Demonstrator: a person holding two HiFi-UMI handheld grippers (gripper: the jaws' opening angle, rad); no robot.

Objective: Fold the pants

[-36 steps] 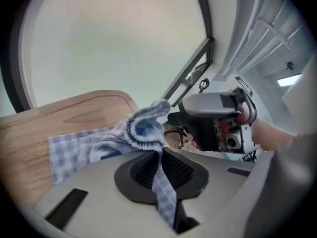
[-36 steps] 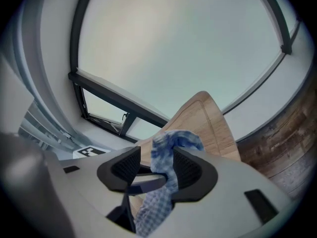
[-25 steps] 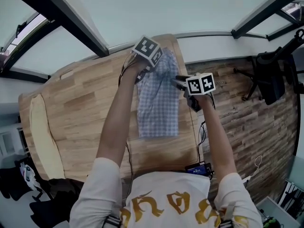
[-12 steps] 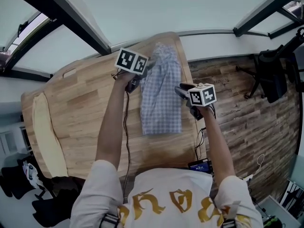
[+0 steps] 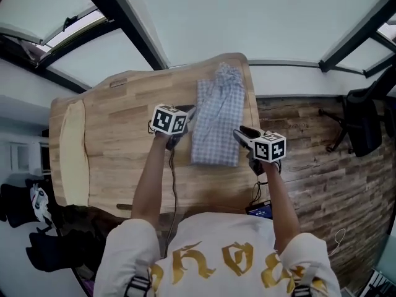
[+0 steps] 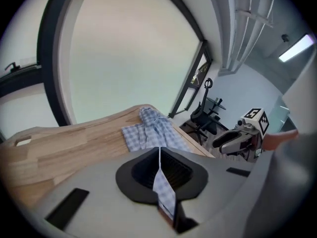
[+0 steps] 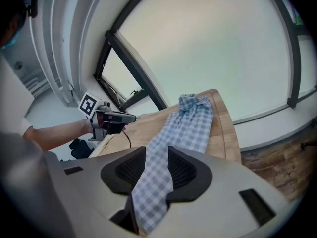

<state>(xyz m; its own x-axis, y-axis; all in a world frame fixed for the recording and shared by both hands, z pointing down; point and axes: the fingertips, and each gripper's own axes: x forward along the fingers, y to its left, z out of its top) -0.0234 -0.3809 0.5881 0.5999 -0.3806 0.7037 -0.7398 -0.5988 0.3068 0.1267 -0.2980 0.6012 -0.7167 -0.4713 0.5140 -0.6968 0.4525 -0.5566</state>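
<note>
Left gripper (image 6: pixel 159 157) and right gripper (image 7: pixel 156 157) each clamp the pants (image 5: pixel 216 119) at the near edge; uneven pulling could skew the fold.

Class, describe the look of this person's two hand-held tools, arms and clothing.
The left tool and right tool each have a grey body, black ribbed pads and a white cube with black square markers. A dark cable hangs from the left tool. The person wears a white short-sleeved shirt with gold print.
</note>
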